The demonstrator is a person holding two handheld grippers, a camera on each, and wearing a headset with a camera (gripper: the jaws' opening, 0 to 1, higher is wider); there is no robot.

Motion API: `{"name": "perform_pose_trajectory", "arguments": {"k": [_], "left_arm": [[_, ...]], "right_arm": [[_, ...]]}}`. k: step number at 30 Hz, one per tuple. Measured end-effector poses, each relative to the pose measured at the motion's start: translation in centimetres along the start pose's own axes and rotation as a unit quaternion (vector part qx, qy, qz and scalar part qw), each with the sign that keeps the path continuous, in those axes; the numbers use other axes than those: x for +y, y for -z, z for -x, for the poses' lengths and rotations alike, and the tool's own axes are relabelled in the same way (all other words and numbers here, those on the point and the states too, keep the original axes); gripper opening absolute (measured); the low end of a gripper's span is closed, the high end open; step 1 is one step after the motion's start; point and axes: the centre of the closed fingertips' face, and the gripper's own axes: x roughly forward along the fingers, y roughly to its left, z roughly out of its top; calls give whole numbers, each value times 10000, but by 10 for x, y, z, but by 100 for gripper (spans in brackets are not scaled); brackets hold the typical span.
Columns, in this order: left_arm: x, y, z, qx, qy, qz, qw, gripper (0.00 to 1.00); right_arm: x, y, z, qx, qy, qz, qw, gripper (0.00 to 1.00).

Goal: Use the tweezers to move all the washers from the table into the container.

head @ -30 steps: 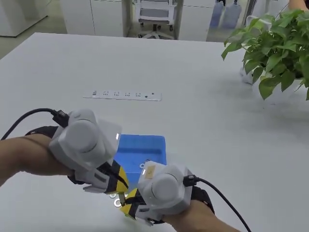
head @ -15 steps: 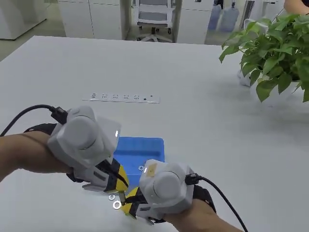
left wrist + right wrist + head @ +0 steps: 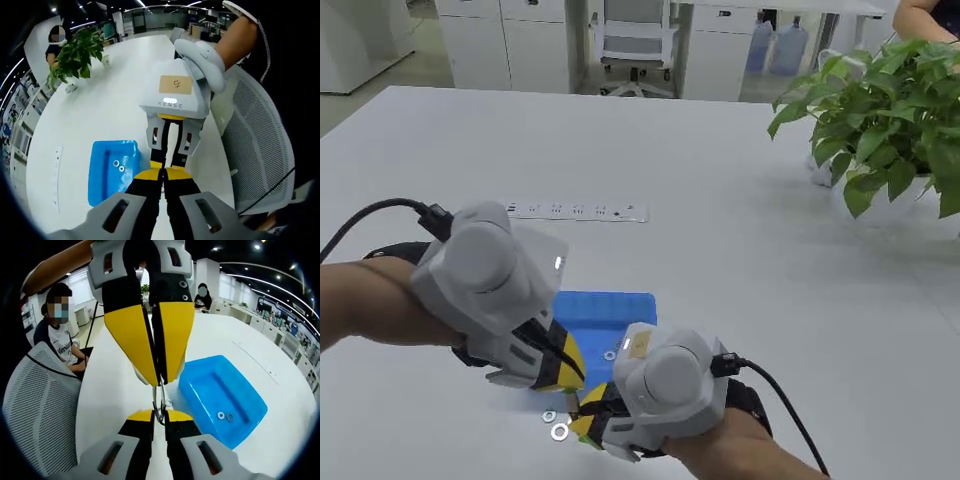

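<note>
Left gripper [image 3: 163, 172] and right gripper [image 3: 159, 416] meet nose to nose, both jaw pairs clenched on the thin metal tweezers [image 3: 159, 405]. In my judgement the tool is being re-seated before a pick. In the head view, loose washers [image 3: 560, 432] lie on the table [image 3: 740, 260] at 7 o'clock of the blue container [image 3: 605, 312], which already holds two washers. Only its low wall intervenes. A power strip [image 3: 570, 211] lies at 12 o'clock and a potted plant [image 3: 880, 130] at 2 o'clock, both well apart.
</note>
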Motion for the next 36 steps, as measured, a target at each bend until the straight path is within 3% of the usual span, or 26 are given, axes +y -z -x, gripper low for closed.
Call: {"name": "perform_pose_trajectory", "arguments": {"k": [15, 36], "left_arm": [[12, -15, 9, -80, -61, -100, 9999, 5], [48, -22, 19, -139, -276, -212, 9993, 5]], "right_arm": [[-15, -12, 10, -34, 107, 26, 9999, 9], [-54, -30, 10, -206, 323, 45, 9993, 9]]}}
